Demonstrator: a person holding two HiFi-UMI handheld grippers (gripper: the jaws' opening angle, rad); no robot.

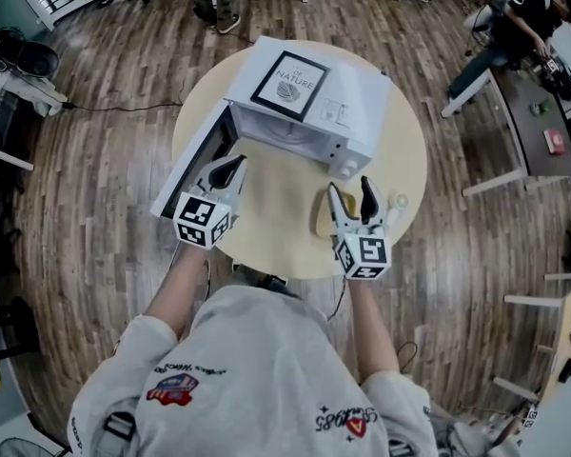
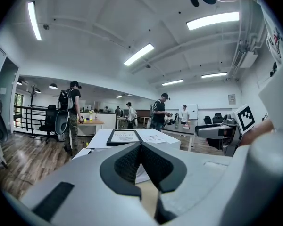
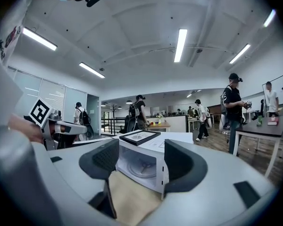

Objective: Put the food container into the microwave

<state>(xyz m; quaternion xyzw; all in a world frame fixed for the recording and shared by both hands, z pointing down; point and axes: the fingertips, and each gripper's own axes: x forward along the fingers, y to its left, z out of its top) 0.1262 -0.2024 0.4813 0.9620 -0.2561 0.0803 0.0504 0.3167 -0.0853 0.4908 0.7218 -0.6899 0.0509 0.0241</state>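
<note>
Facing microwave (image 1: 305, 98) — left gripper (image 1: 233, 166) pinched, right gripper (image 1: 350, 188) spread.

Bright, even indoor light falls from long ceiling strips (image 3: 180, 45), which glare white in both gripper views. Shadows on the round table (image 1: 276, 198) are soft and faint. Every view bends strongly toward dark, vignetted corners, and the nearest surfaces blur.

The microwave (image 1: 354, 98) is cased in smooth white; the surface (image 1: 278, 208) is finished pale and matt; the floor (image 1: 95, 198) is laid in grained wood planks.
</note>
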